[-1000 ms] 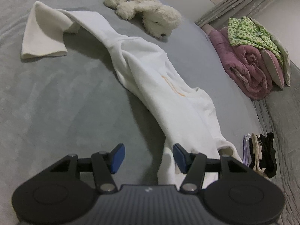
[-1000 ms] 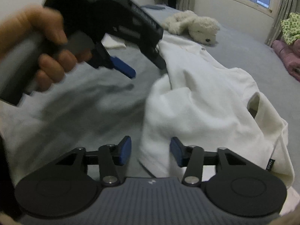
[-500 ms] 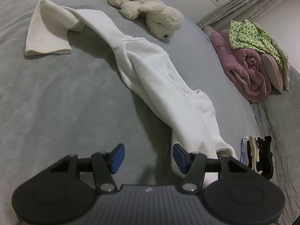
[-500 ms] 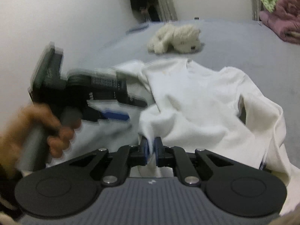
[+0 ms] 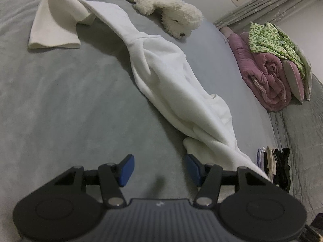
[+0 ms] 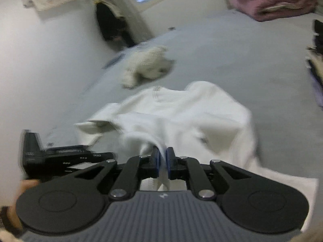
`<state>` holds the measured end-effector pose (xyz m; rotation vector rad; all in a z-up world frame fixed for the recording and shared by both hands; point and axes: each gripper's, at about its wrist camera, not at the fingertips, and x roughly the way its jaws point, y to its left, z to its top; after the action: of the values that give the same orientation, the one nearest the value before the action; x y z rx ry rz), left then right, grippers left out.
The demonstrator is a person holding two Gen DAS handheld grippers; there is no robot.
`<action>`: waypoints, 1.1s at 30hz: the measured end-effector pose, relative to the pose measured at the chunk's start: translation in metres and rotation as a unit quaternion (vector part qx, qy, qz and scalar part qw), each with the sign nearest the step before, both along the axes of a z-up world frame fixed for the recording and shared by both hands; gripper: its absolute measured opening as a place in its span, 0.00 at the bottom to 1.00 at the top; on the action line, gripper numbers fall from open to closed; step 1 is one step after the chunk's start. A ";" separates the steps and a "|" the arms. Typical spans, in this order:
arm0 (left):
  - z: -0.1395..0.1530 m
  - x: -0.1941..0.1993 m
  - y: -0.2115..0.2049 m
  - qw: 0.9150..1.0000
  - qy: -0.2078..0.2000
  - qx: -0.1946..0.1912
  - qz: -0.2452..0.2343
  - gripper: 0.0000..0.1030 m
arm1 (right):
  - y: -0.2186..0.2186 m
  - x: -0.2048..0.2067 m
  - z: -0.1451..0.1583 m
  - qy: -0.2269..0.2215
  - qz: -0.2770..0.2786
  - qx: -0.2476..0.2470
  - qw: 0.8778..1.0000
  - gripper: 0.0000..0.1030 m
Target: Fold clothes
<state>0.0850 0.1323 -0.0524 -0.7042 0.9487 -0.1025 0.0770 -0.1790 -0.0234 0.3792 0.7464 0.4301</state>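
A wide bed [image 5: 60,104] covered in grey fills most of the room, and across it lies the white sweatshirt [image 5: 171,84], stretched in a long rumpled band from one sleeve, flopped flat at the far left, down toward the near right corner, where its edge is lifted off the cover. At the bed's right edge a rolled pink quilt [image 5: 268,80] is stacked with a green patterned blanket [image 5: 268,38] draped over it, touching. A cream plush dog [image 5: 167,8] lies on its side on the grey cover just beyond the sweatshirt, apart from it. Near the right edge, closer in, a small row of folded socks [image 5: 274,165] in pale and black tones sits beside the garment's near end. The left hand-held gripper [image 5: 159,169] hangs over bare grey cover with its blue pads standing about half apart and nothing between them; the sweatshirt's near fold lies just beside its right pad. The right hand-held gripper [image 6: 162,159] has its pads pinched narrow on a bunched fold of the white cloth, which rises into them from the spread garment, the picture there smeared with blur
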 end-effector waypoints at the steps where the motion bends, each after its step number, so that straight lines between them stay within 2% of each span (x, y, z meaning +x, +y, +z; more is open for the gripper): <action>1: 0.000 0.001 0.000 1.000 0.001 0.000 -0.001 0.56 | -0.002 0.004 -0.005 0.007 -0.010 -0.011 1.000 0.08; 3: -0.001 0.001 -0.001 1.000 0.002 -0.001 -0.002 0.56 | -0.006 0.010 -0.017 0.023 -0.030 -0.038 0.999 0.08; 7: -0.001 0.003 0.000 1.000 0.004 -0.001 -0.005 0.56 | 0.004 0.016 -0.040 0.038 -0.041 -0.129 0.990 0.08; 13: -0.001 0.003 0.001 1.000 0.005 -0.002 -0.004 0.56 | 0.032 0.006 -0.039 -0.004 -0.020 -0.213 0.977 0.18; 15: -0.001 0.003 0.002 1.000 0.004 -0.002 -0.005 0.56 | 0.036 0.004 -0.036 -0.012 -0.017 -0.225 0.974 0.22; 19: 0.000 0.002 0.002 1.000 0.005 -0.002 -0.003 0.56 | 0.031 0.002 -0.033 -0.027 -0.013 -0.230 0.973 0.41; 20: 0.000 0.001 0.002 1.000 0.004 -0.002 -0.003 0.56 | 0.032 0.003 -0.032 -0.030 -0.014 -0.232 0.972 0.43; 29: 0.000 0.001 0.006 1.000 0.003 -0.004 -0.003 0.56 | 0.038 -0.013 -0.012 -0.088 -0.010 -0.240 0.967 0.47; 33: -0.001 0.001 0.004 1.000 0.004 -0.002 -0.006 0.56 | 0.046 -0.024 -0.001 -0.127 0.015 -0.232 0.964 0.47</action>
<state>0.0863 0.1365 -0.0534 -0.7044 0.9603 -0.1120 0.0526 -0.1332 -0.0249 -0.1267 0.5798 0.3109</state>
